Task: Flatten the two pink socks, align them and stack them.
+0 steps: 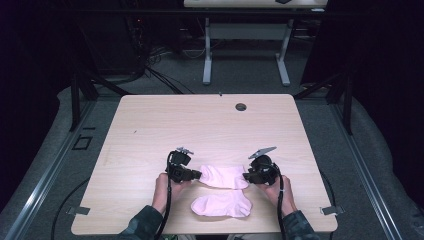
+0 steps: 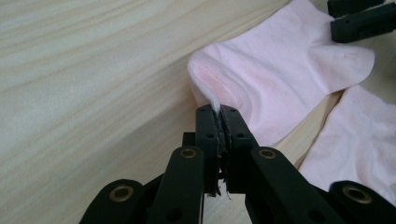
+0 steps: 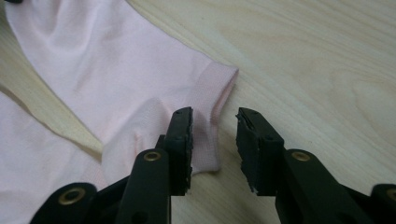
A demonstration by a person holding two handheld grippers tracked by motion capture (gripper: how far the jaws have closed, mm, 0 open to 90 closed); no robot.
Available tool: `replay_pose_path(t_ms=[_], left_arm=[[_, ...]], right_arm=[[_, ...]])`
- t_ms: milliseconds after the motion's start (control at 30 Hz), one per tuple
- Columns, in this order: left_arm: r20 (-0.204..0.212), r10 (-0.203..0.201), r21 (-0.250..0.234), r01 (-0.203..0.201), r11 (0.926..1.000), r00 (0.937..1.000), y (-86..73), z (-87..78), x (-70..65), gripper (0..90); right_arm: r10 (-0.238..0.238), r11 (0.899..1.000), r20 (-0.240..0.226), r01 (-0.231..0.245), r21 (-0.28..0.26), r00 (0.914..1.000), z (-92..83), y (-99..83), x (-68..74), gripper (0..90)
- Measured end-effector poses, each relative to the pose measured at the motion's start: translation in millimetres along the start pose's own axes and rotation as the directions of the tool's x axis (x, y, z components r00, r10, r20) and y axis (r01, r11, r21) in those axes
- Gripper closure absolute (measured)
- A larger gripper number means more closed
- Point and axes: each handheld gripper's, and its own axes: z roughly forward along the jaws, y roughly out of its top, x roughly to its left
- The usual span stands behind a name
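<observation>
Far sock (image 1: 223,176): light, limp knit; left gripper (image 2: 219,122) pinches its toe edge, right gripper (image 3: 214,135) stands open over the cuff (image 3: 212,116), the best hold.

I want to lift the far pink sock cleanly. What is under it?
The far sock lies flat on the bare wooden table, apart from the near sock. Nothing bulges beneath, but the wood it covers is hidden. The left gripper pinches its toe edge.
</observation>
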Motion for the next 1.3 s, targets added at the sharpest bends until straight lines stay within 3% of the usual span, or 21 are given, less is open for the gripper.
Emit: replay_pose_path(t_ms=[133, 233, 400, 567, 800, 933, 967, 1300], left_arm=[[-0.013, 0.008, 0.014, -0.008, 0.9999, 0.9999, -5.5, -4.6, 0.9, 79.0], [-0.033, 0.011, 0.007, -0.01, 0.9999, 0.9994, -7.6, -12.1, 2.2, 68.3], [-0.078, 0.001, -0.018, -0.002, 0.9998, 0.9969, -4.4, -20.6, 3.9, 51.5], [-0.096, 0.021, -0.009, -0.022, 0.9997, 0.9952, 2.9, -16.1, 3.4, 45.7], [-0.14, 0.063, 0.037, -0.058, 0.9976, 0.9882, 9.2, 0.9, -2.3, 47.6], [-0.156, 0.089, 0.052, -0.081, 0.9953, 0.9837, 10.4, 6.8, -6.3, 52.3], [-0.165, 0.111, 0.069, -0.1, 0.9926, 0.98, 10.7, 7.7, -7.0, 53.9], [-0.188, 0.158, 0.097, -0.142, 0.9851, 0.9693, 7.8, 10.9, -10.3, 71.8]], right_arm=[[-0.022, 1.0, -0.004, 0.022, -0.006, 0.9997, 3.7, 1.8, 0.7, 75.2], [-0.054, 0.998, -0.012, 0.054, -0.014, 0.9985, 5.7, 4.5, 1.5, 77.8], [-0.024, 0.999, -0.029, 0.023, -0.041, 0.9993, -0.2, 6.5, -2.4, 66.6], [-0.004, 0.999, -0.042, 0.002, -0.046, 0.9991, -3.7, 6.5, -4.9, 57.6], [-0.013, 1.0, -0.045, 0.013, -0.018, 0.9989, 2.6, 7.0, -3.1, 57.9], [-0.017, 1.0, -0.045, 0.016, -0.016, 0.9988, 6.2, 6.9, -1.3, 60.9], [-0.021, 1.0, -0.039, 0.021, -0.007, 0.999, 6.4, 7.2, -1.2, 62.1], [-0.048, 0.999, -0.011, 0.048, -0.001, 0.9988, 7.7, 4.5, 1.8, 72.6]])
